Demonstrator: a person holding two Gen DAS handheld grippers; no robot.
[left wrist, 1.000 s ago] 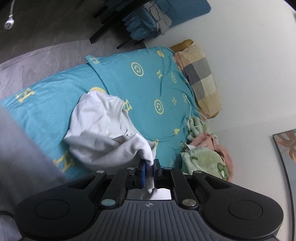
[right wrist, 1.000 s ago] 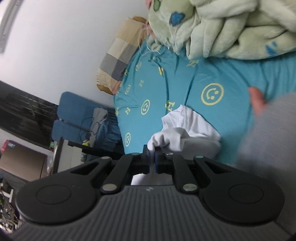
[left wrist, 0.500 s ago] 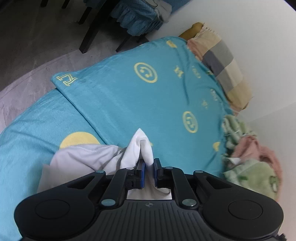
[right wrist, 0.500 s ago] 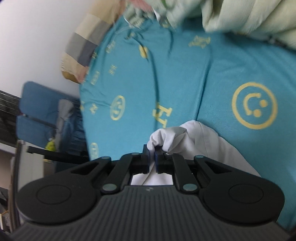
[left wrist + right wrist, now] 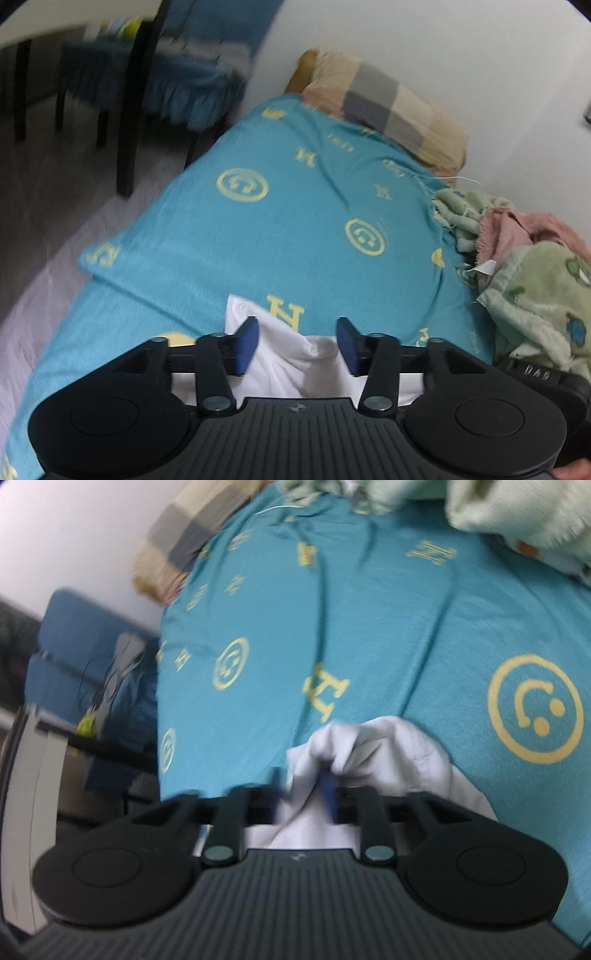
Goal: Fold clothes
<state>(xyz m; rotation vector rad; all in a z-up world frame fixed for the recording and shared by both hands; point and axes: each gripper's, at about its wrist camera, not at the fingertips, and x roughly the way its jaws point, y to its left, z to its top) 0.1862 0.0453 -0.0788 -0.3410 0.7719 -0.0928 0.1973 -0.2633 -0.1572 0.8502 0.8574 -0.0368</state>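
Observation:
A white garment (image 5: 291, 354) lies on a teal bedsheet (image 5: 295, 229) with yellow prints. My left gripper (image 5: 297, 341) is open, its blue pads (image 5: 245, 341) apart on either side of the cloth, which rests loose between them. In the right wrist view the same white garment (image 5: 369, 749) bunches up just ahead of my right gripper (image 5: 304, 790). Its jaws stand partly apart with cloth between them; the view is blurred. The teal bedsheet (image 5: 369, 627) fills that view.
A checked pillow (image 5: 388, 110) lies at the bed's head by the white wall. A pile of green and pink blankets (image 5: 524, 266) sits at the right. A dark table and blue chairs (image 5: 155, 85) stand left of the bed. The blankets (image 5: 480, 506) show top right.
Both grippers were shut on the white garment. Now the left has opened wide and let go, and the right has opened partly. Both moved down toward the bed.

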